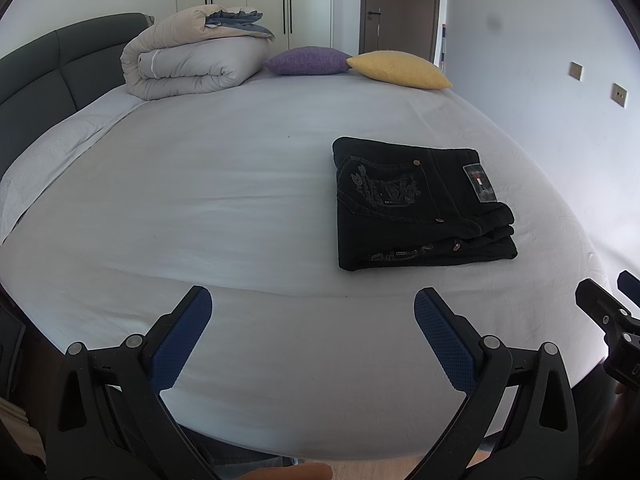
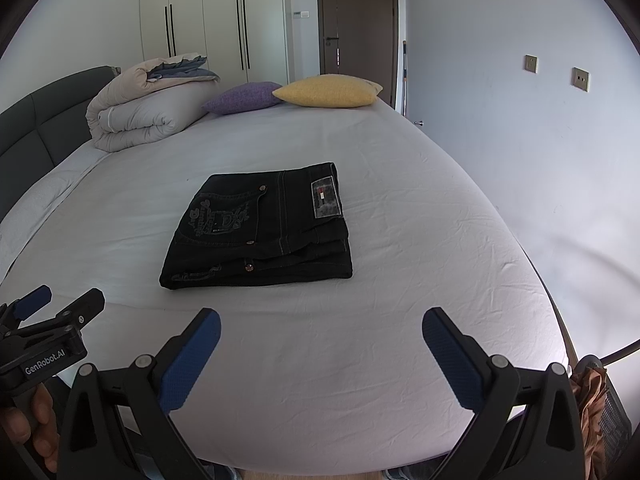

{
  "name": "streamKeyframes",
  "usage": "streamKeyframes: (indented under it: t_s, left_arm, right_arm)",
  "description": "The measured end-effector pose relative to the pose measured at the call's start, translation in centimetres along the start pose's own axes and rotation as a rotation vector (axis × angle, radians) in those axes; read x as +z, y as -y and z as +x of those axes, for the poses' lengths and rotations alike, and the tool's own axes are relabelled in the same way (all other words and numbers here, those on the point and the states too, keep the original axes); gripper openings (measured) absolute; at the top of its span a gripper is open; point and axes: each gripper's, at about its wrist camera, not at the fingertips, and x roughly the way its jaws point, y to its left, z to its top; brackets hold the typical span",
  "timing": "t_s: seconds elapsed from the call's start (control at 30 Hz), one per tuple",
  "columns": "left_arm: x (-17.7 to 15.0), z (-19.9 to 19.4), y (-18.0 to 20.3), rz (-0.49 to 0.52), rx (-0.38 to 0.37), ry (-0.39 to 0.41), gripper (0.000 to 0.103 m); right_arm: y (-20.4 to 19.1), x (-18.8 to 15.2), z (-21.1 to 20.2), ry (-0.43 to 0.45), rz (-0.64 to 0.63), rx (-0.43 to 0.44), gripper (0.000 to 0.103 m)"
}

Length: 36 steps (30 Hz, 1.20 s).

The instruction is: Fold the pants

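Bedding, a rolled duvet (image 2: 148, 116), is sitting at the bed's (image 2: 420, 248) far left beside purple and yellow cushions (image 2: 328, 90). Left tool (image 1: 313, 334) is hovering released over the near edge. Folded black pants (image 2: 260, 228) are lying mid-bed, well apart from both tools. Right tool (image 2: 321, 354) is likewise hanging released, gripping nothing.

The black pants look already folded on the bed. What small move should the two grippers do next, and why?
Probably just draw both back. The pants lie as a compact folded stack on the bed sheet; the left gripper and right gripper are open, empty, clear of them.
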Motion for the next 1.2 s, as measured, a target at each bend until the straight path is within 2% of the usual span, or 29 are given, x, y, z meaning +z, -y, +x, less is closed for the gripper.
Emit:
streamKeyframes:
  t_s: [1.2]
  left_arm:
    - [-0.61, -0.05, -0.42, -0.006, -0.009, -0.016, 0.103]
  right_arm:
    - [-0.07, -0.35, -0.06, -0.005, 0.002, 0.007, 0.103]
